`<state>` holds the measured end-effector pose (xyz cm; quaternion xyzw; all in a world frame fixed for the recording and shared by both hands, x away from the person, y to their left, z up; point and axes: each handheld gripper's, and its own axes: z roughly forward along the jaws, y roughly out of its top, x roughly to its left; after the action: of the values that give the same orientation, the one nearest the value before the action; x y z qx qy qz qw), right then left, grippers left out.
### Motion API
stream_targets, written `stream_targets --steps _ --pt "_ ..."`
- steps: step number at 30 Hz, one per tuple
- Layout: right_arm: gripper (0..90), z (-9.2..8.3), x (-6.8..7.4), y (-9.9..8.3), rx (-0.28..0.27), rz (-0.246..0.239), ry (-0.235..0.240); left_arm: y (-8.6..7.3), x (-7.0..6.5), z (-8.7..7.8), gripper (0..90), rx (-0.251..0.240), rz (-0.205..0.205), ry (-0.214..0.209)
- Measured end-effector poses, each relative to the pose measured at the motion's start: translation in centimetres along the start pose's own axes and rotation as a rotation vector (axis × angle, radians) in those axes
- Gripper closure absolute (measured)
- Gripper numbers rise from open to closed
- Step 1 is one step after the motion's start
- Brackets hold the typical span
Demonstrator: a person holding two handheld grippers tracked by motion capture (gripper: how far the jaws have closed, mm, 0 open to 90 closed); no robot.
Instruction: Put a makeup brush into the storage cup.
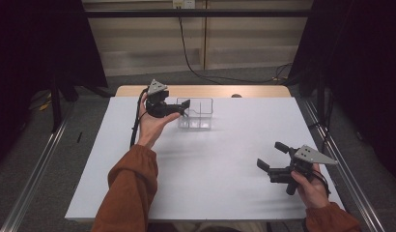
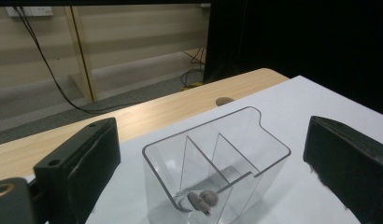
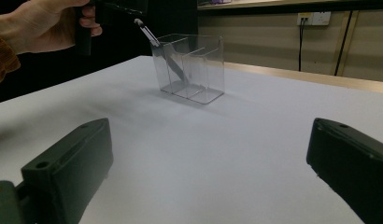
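A clear plastic container [image 1: 196,114] with several compartments stands on the white table [image 1: 210,164] toward the back. A slim pen-like stick [image 3: 173,65] leans in one end compartment, its pale tip [image 3: 142,27] poking above the rim; its lower end [image 2: 201,199] rests on the container floor. My left gripper [image 1: 182,108] hovers at the container's left side, jaws open, nothing between them; in the left gripper view the container [image 2: 217,163] sits below and between the jaws. My right gripper [image 1: 272,155] rests open and empty near the front right, facing the container [image 3: 192,70].
A strip of wooden tabletop [image 1: 210,91] with a small dark spot [image 1: 236,95] runs along the back edge. A black cable [image 1: 186,53] hangs from wall sockets behind. Metal rails [image 1: 36,169] flank the table on the floor.
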<state>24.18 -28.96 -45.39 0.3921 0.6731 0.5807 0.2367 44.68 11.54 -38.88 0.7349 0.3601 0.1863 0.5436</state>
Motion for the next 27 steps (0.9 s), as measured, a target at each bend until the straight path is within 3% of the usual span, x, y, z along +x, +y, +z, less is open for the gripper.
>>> stream_targets --steps 10,14,17,27 --pt "0.0 -0.3 0.3 0.1 -0.004 -0.005 -0.007 0.1 0.1 -1.6 2.4 -0.01 0.006 0.003" --pt "0.0 -0.4 0.3 0.2 -0.005 -0.007 -0.009 -0.1 0.0 -2.4 2.4 -0.009 0.029 0.005" --pt "0.0 -0.3 0.3 0.1 0.0 -0.007 -0.013 -0.1 0.1 -2.9 2.5 0.003 0.016 -0.005" --pt "0.0 -0.2 0.3 0.1 0.002 -0.006 -0.013 -0.4 0.0 -5.0 2.5 -0.005 0.044 0.022"
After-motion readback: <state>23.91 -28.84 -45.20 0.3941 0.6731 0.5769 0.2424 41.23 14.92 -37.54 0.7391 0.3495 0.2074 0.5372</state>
